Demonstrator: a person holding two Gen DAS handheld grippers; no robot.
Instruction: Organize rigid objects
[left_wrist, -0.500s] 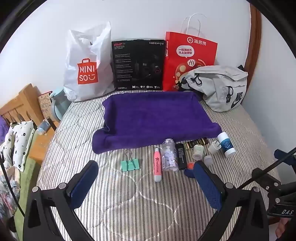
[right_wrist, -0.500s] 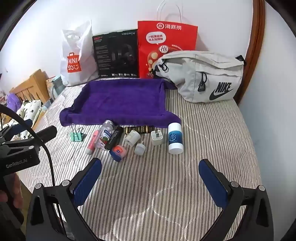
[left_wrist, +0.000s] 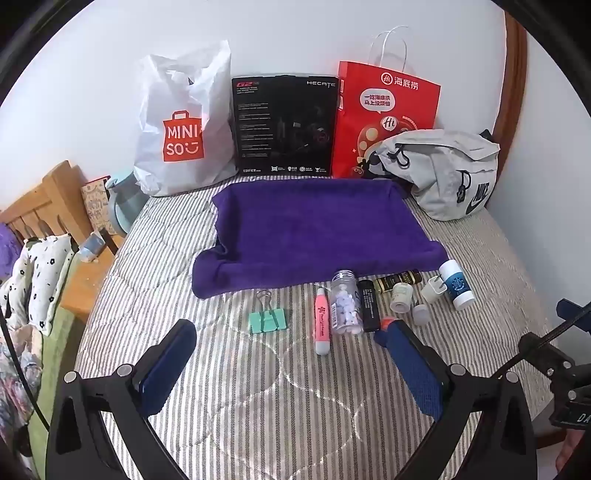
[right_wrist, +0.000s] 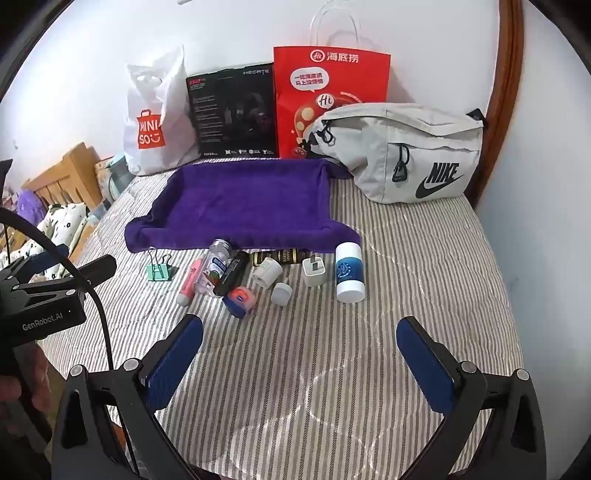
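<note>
On striped bedding (left_wrist: 258, 387), purple towel (left_wrist: 314, 229).

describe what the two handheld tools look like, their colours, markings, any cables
Both tools, left and right, have black frames with silver bolts and blue textured finger pads. The left tool's body reads GenRobot.AI, and a black cable runs over it.
</note>
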